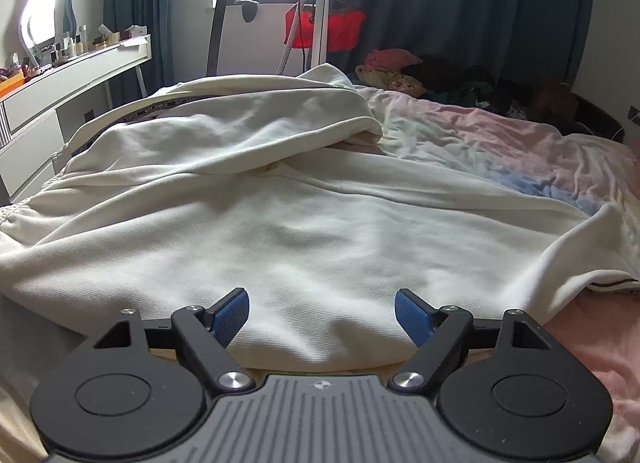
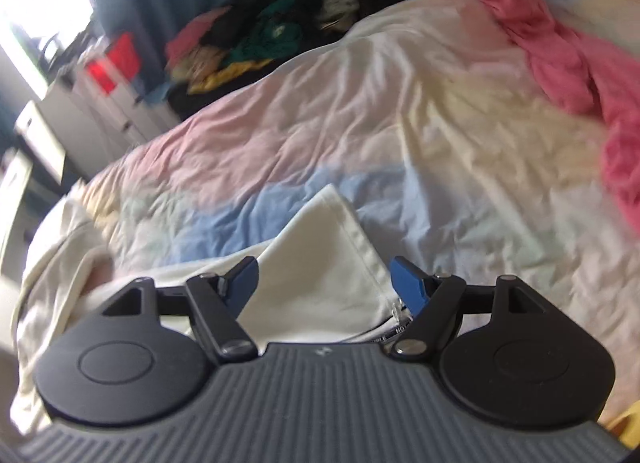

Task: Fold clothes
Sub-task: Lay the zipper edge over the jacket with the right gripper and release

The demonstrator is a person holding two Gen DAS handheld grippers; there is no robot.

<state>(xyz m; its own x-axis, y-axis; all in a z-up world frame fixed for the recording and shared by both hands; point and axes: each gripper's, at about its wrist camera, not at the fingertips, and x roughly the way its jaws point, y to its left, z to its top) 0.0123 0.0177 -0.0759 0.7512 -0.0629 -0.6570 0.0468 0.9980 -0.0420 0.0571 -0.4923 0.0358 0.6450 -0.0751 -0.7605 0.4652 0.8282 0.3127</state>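
Note:
A cream-white garment (image 1: 304, 223) with a black lettered stripe lies spread on the bed, one part folded over at the back. My left gripper (image 1: 322, 315) is open, low over its near edge, holding nothing. My right gripper (image 2: 324, 281) is open over a pointed corner of the same garment (image 2: 320, 259), which lies between the blue pads without being gripped. The right view is blurred.
The bed has a pastel pink, blue and white cover (image 2: 400, 135). A pink garment (image 2: 568, 59) lies at its right side. A pile of mixed clothes (image 1: 440, 81) sits at the far edge. A white dressing table (image 1: 68, 83) stands at left, a red bag (image 1: 324, 29) by the window.

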